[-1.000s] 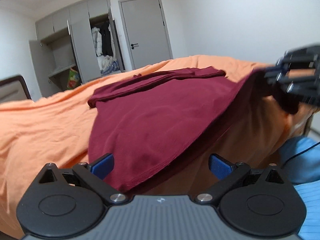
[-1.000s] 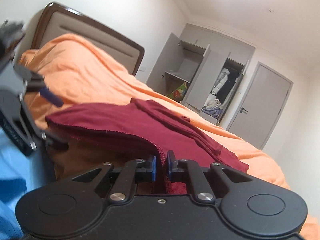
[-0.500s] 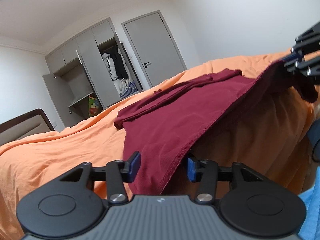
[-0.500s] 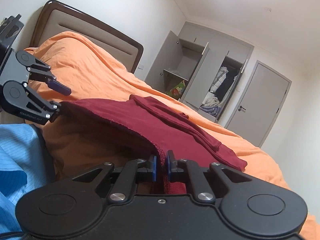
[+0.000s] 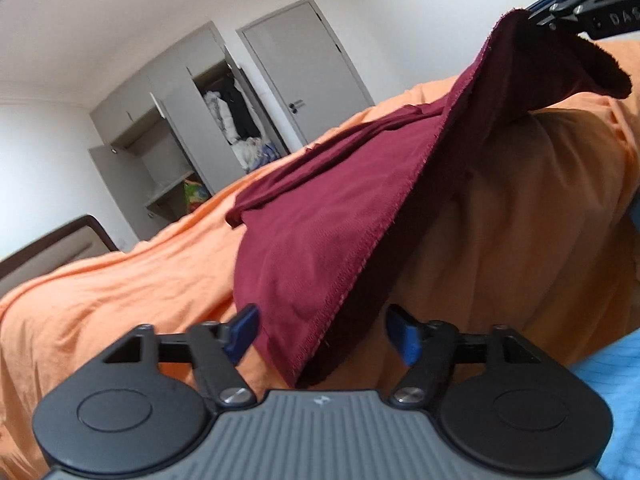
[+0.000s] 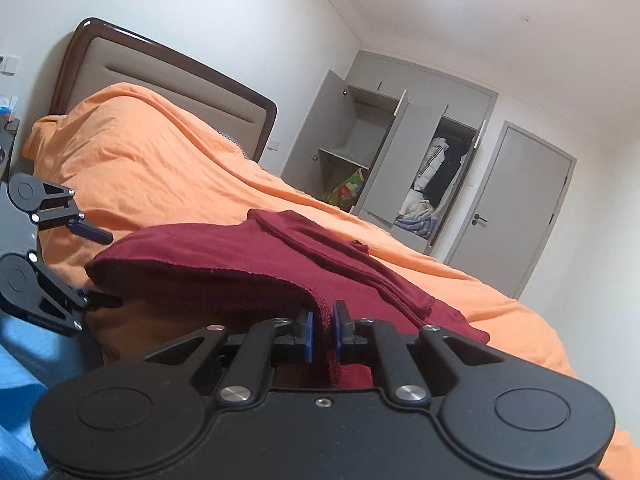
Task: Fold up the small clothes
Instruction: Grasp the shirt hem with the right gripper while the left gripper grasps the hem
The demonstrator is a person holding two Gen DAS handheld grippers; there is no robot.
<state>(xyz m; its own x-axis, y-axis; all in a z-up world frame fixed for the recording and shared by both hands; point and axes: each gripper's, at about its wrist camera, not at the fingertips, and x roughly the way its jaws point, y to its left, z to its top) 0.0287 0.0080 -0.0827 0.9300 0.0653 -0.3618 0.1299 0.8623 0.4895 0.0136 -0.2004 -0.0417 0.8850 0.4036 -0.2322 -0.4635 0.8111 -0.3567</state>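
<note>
Take the dark-red cotton garment [image 5: 320,220] as your landmark: it lies spread across the orange bedspread [image 5: 120,280], with its near hem lifted off the bed.

To the garment's left, your left gripper [image 5: 324,334] has its blue-padded fingers [image 5: 242,330] spread wide; the hem's corner hangs between them, but neither pad presses it. In the right wrist view the same left gripper [image 6: 96,268] sits just left of the garment's corner, parted, one finger above the cloth and one below.

Behind the garment stands a grey wardrobe [image 5: 192,128] with open doors and clothes hanging inside, and beside it a closed grey door [image 5: 308,68]. A padded headboard with a dark wooden frame [image 6: 160,80] rises well beyond the garment's left side.

At the garment's right end, your right gripper [image 6: 322,334] has its blue pads pressed together on the hem, pinching a stitched fold [image 6: 326,320]. From the left wrist view that right gripper [image 5: 540,12] holds the corner raised high, the cloth sloping down from it towards the bed.

A light-blue fabric [image 5: 616,376] shows below the garment's right edge.
</note>
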